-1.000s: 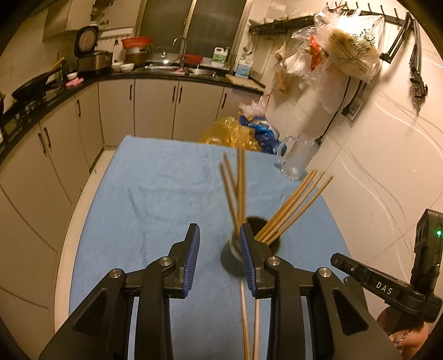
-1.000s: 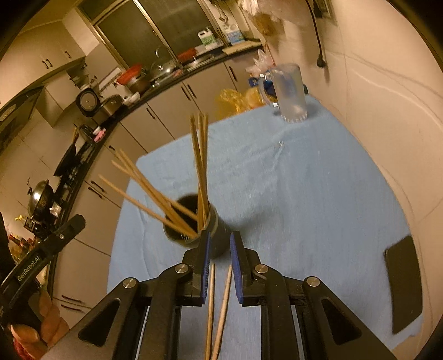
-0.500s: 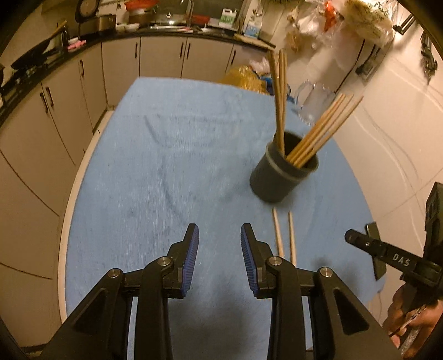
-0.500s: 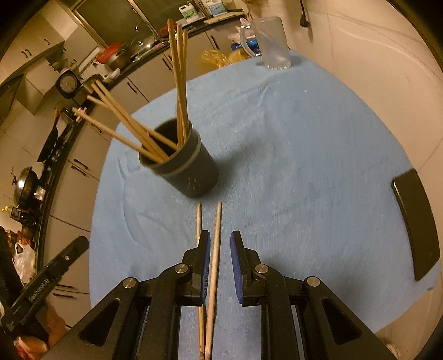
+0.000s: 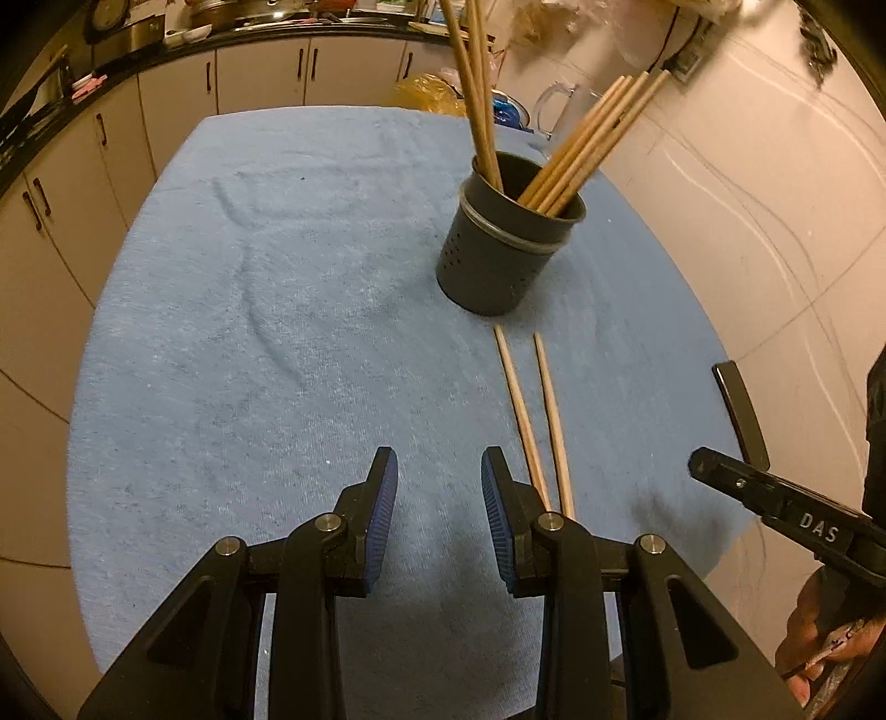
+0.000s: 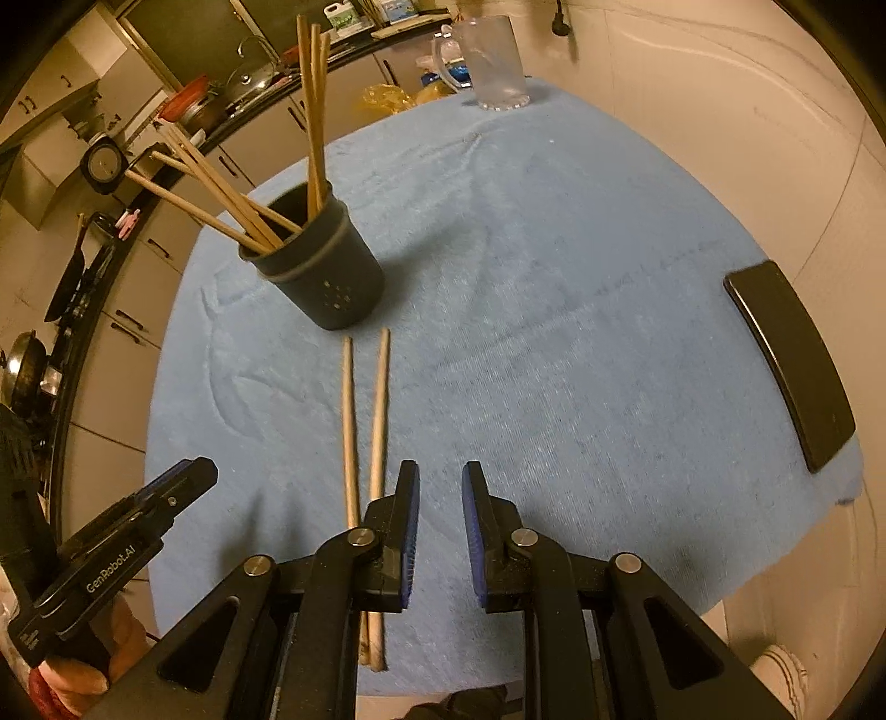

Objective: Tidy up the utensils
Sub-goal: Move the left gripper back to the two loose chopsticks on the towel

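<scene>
Wooden: two loose chopsticks [image 6: 362,421] beside one holder [image 6: 321,266].

Readable text, two items only.

"DAS": white capitals on the black body of the right tool [image 5: 786,507], seen at the right edge of the left wrist view.

"GenRobot.AI": white lettering along the black body of the left tool [image 6: 119,545], seen at the lower left of the right wrist view.

Labels on bottles on the far kitchen counter [image 6: 354,16]: too small to read.
</scene>
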`<state>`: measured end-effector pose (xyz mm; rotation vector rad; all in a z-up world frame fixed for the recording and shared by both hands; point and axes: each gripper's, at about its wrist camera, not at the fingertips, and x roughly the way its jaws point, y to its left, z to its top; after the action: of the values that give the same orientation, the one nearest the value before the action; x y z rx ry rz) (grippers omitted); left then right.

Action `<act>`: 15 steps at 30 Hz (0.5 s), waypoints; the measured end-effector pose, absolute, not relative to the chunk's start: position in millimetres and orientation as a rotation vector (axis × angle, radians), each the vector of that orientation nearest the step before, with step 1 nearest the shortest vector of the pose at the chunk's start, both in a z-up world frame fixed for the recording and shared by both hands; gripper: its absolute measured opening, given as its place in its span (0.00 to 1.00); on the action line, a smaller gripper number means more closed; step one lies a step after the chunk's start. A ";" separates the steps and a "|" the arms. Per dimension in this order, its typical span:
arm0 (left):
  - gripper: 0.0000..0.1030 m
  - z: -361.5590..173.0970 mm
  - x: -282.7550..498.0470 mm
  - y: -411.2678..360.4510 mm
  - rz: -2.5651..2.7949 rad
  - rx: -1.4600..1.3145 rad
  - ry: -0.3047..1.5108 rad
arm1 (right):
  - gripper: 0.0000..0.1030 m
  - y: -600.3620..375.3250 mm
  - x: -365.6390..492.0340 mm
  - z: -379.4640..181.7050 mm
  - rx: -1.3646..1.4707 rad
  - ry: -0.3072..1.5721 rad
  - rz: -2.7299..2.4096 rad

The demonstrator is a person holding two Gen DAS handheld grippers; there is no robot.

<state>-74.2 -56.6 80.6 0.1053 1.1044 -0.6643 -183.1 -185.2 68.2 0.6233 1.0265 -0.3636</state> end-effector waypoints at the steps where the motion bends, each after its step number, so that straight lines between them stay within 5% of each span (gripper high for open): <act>1: 0.29 81.2 -74.7 -56.4 -0.659 0.106 1.100 | 0.21 -185.5 -182.5 66.2 0.625 1.032 -0.361; 15: 0.30 87.3 -72.6 -9.5 -0.488 0.066 1.089 | 0.24 -175.4 -121.9 40.4 0.566 1.106 -0.213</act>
<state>-72.6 -9.5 87.3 0.0659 1.0895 -0.4876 -121.9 -175.3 40.4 0.5655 1.1056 -0.2132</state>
